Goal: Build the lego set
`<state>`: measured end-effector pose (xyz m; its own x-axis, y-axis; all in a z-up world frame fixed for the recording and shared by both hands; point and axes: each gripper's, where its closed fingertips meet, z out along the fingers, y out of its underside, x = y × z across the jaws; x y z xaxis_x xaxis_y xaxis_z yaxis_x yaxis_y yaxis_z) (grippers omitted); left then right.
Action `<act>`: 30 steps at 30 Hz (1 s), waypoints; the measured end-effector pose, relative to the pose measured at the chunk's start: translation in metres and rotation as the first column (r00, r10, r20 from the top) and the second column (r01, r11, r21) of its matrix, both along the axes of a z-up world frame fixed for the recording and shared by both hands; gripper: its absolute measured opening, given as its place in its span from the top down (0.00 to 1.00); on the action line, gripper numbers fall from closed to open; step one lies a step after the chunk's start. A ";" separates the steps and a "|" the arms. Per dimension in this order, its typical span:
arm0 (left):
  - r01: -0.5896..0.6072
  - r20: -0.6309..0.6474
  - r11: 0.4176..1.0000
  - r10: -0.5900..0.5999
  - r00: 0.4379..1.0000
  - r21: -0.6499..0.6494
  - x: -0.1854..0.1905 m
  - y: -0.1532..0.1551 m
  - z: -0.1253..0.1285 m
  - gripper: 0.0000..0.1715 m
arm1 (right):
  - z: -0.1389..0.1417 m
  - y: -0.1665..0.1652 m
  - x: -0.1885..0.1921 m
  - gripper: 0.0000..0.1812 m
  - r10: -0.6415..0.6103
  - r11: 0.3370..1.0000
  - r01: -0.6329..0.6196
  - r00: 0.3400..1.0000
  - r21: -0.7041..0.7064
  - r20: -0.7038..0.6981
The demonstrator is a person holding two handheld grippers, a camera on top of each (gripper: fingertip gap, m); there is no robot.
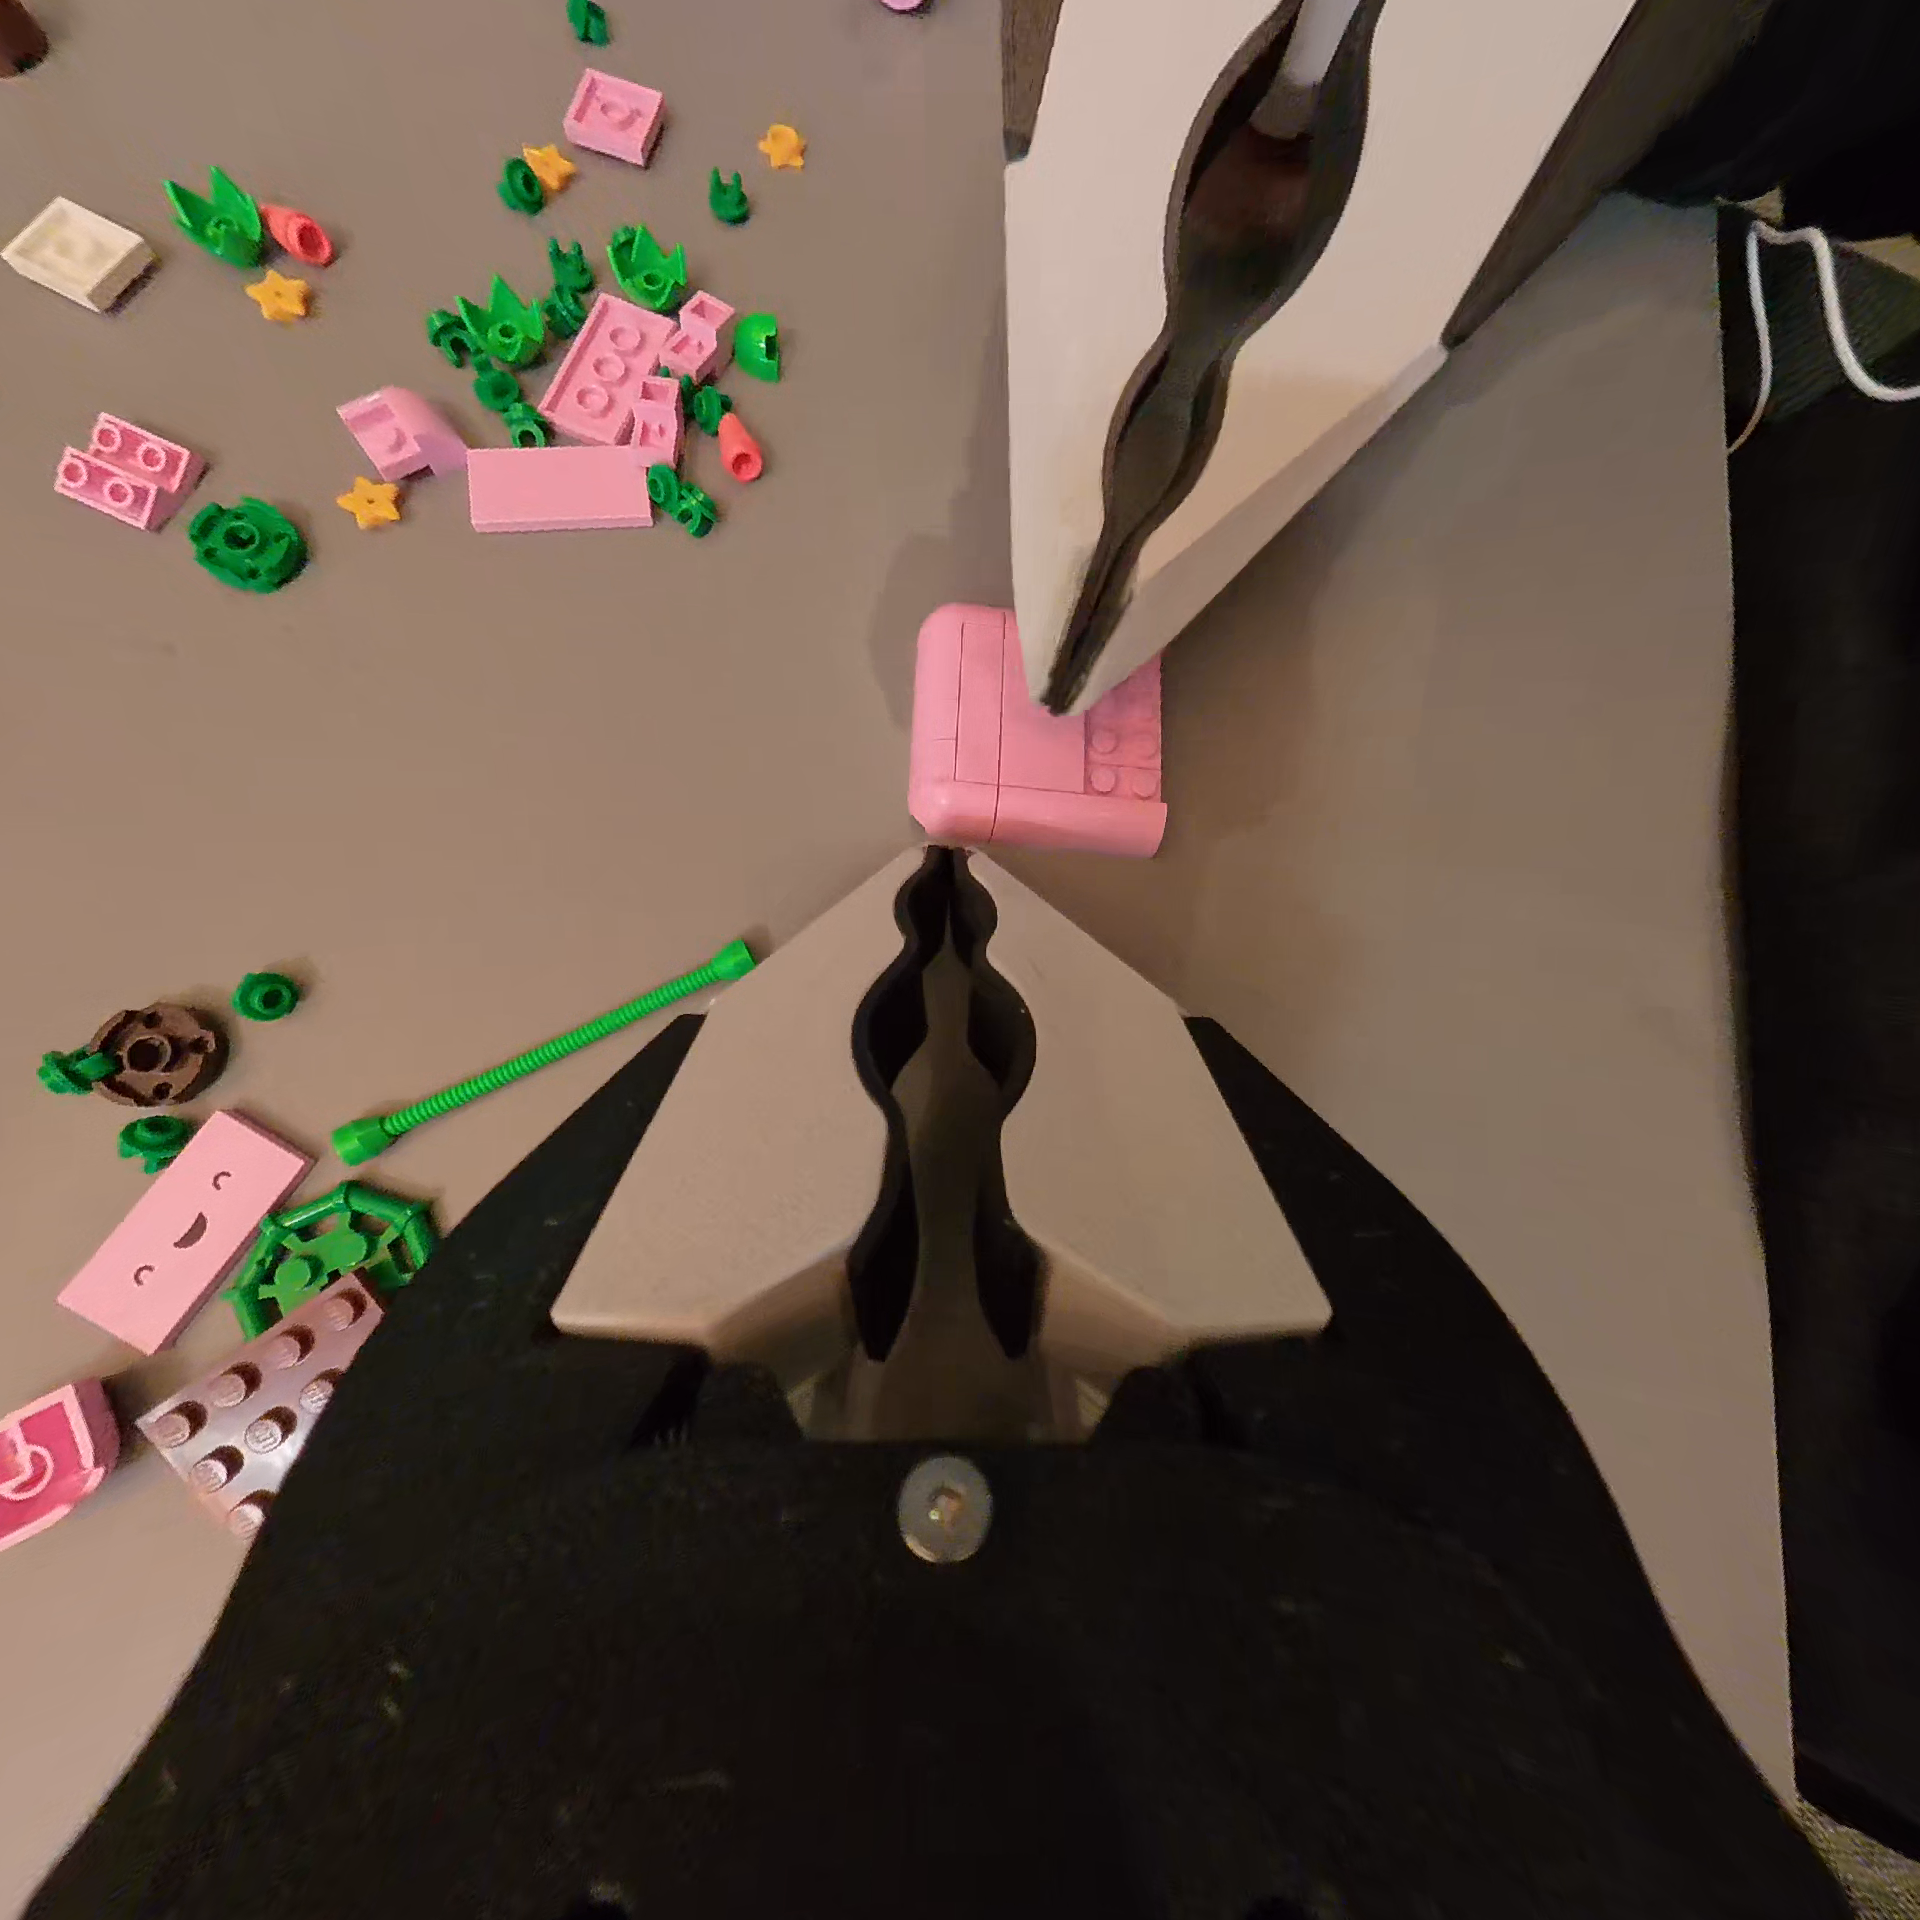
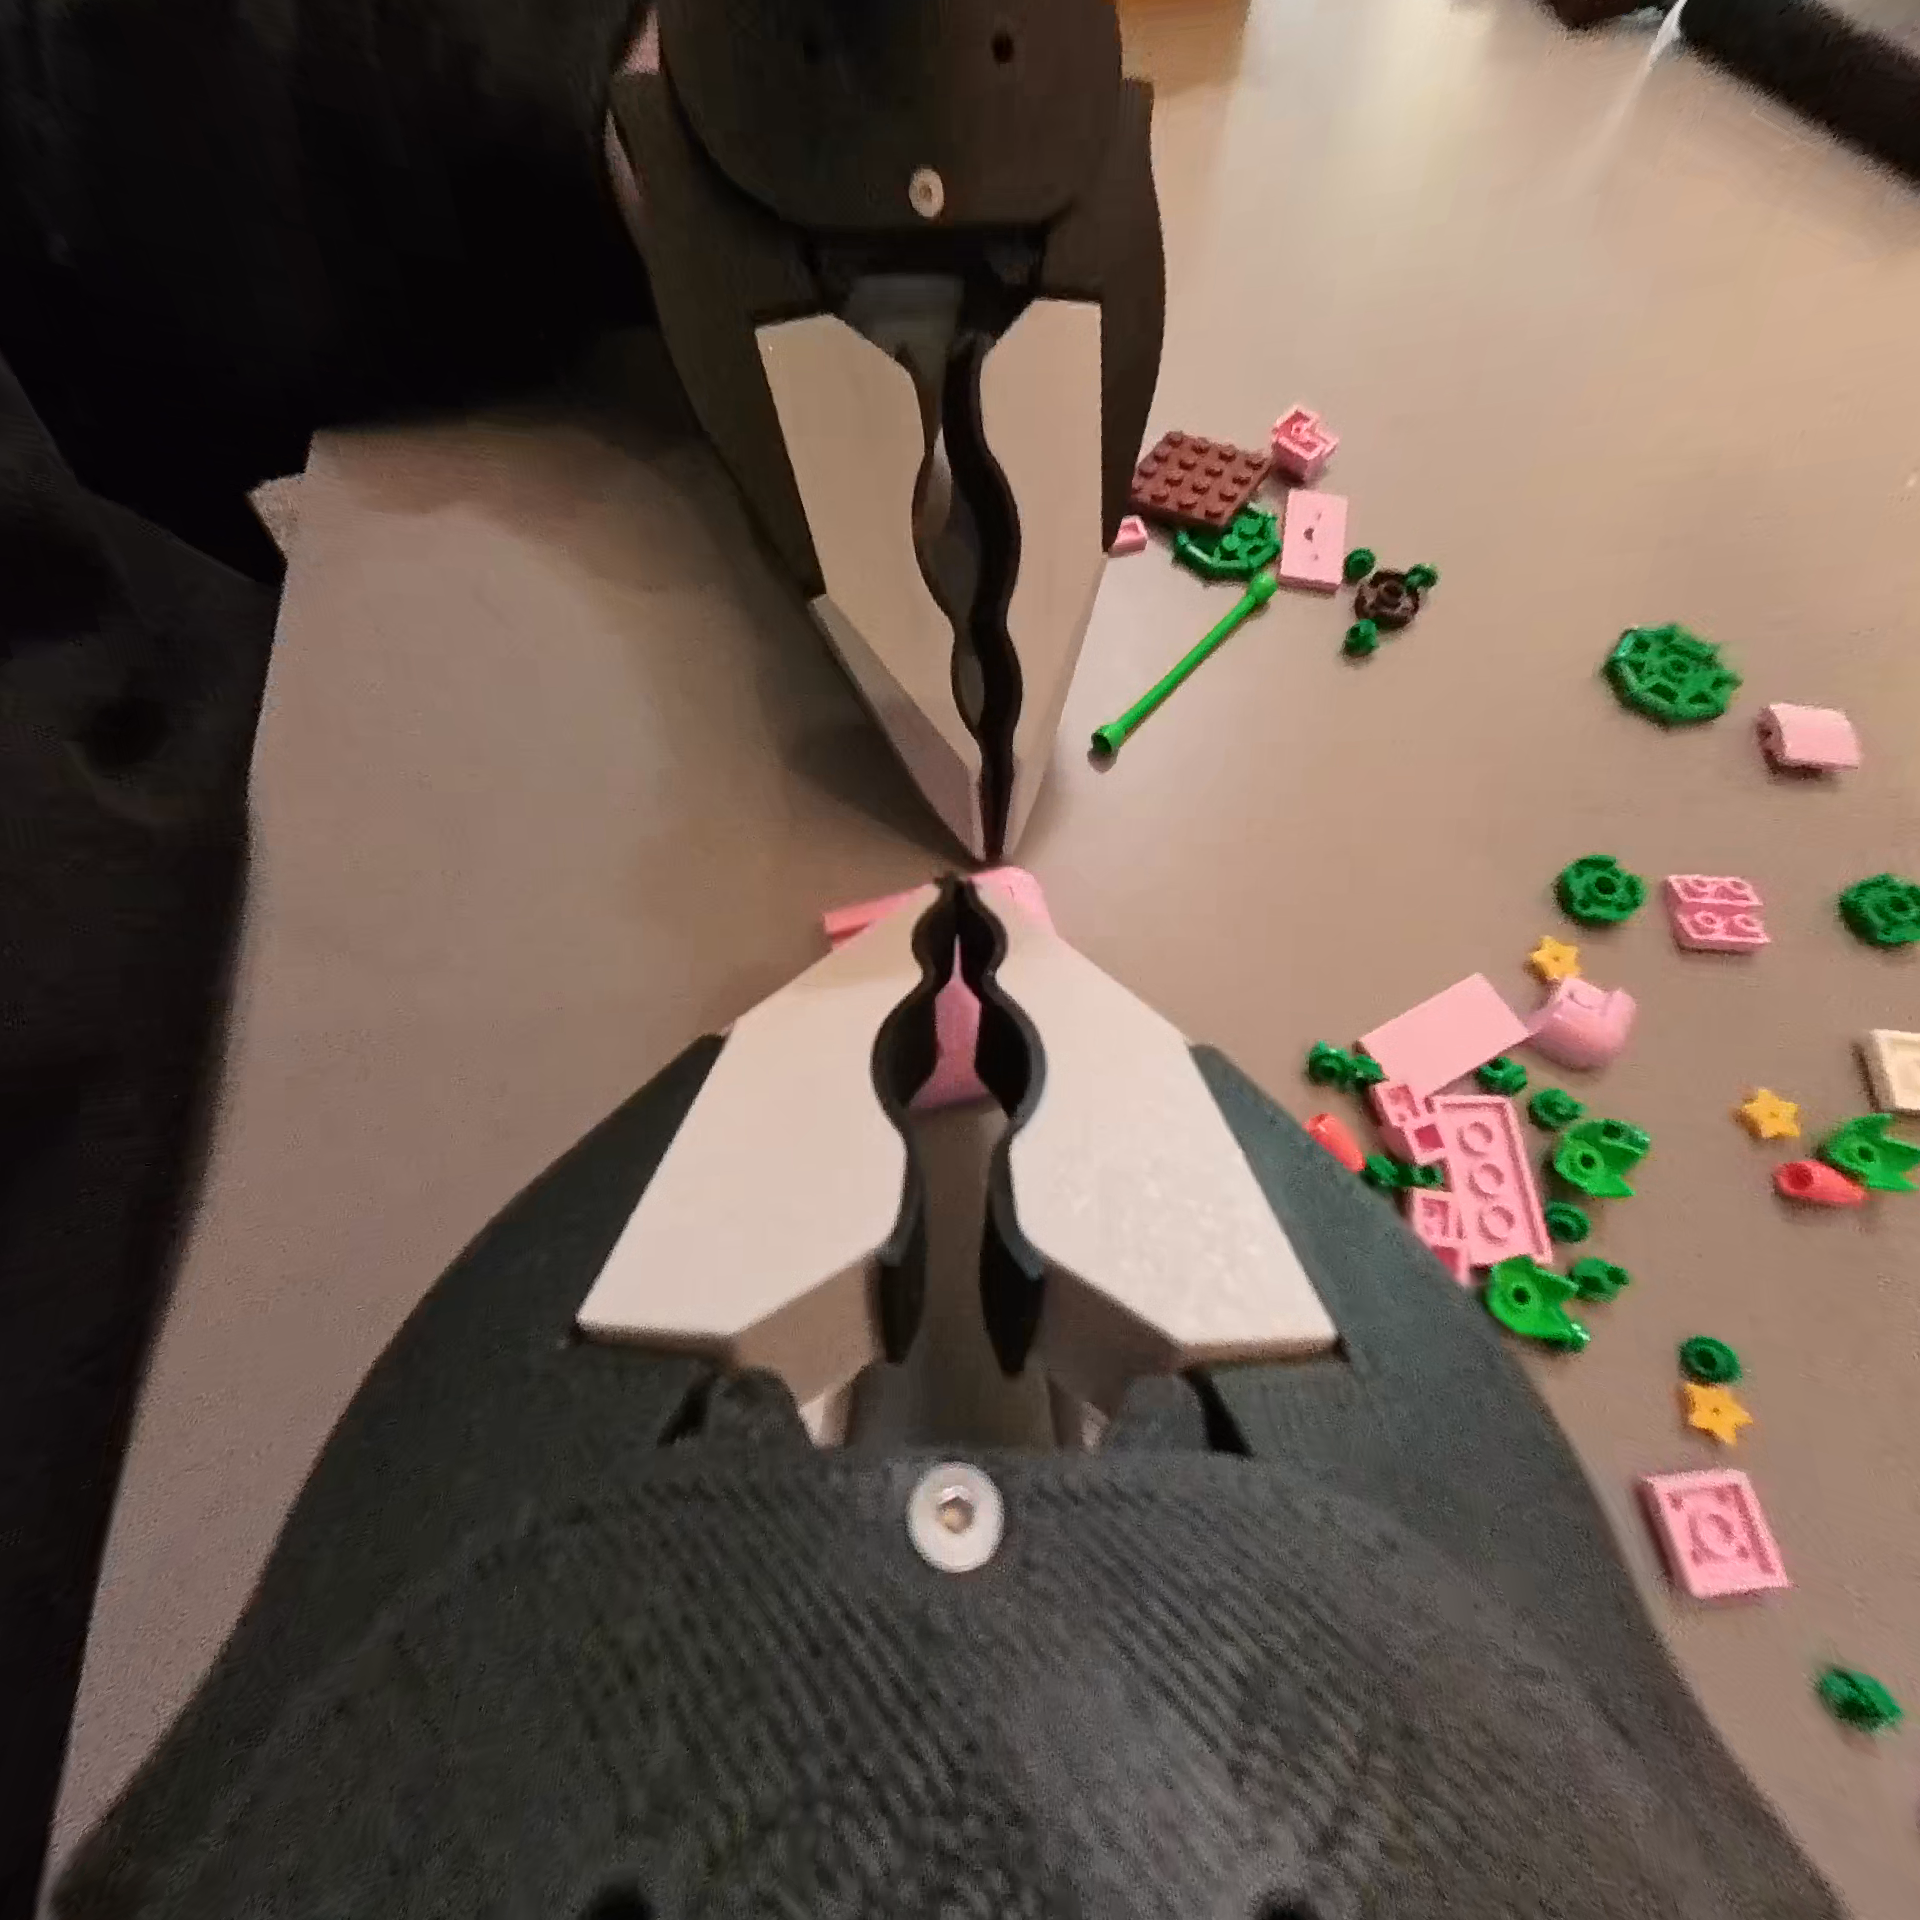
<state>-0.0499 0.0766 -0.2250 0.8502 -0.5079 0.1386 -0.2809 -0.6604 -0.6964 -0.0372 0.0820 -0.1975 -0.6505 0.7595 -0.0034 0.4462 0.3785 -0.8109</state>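
Left gripper (image 1: 948, 854) fingers pressed together, tips touching pink assembly (image 1: 1023, 769) corner on bench (image 1: 1455, 831). Right gripper (image 2: 961, 883) fingers likewise closed, pressing down atop. Likely seating a tile; next, fetch another piece.

I worked over a smooth grey-brown tabletop (image 1: 727, 748) under warm indoor light; dark black fabric (image 1: 1829, 935) lay along its edge beside me.
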 end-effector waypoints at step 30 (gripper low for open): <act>-0.332 0.014 0.897 0.343 0.939 0.292 -0.062 0.035 0.043 0.97 | 0.016 0.131 -0.032 1.00 -0.551 0.807 0.580 0.807 0.112 -0.212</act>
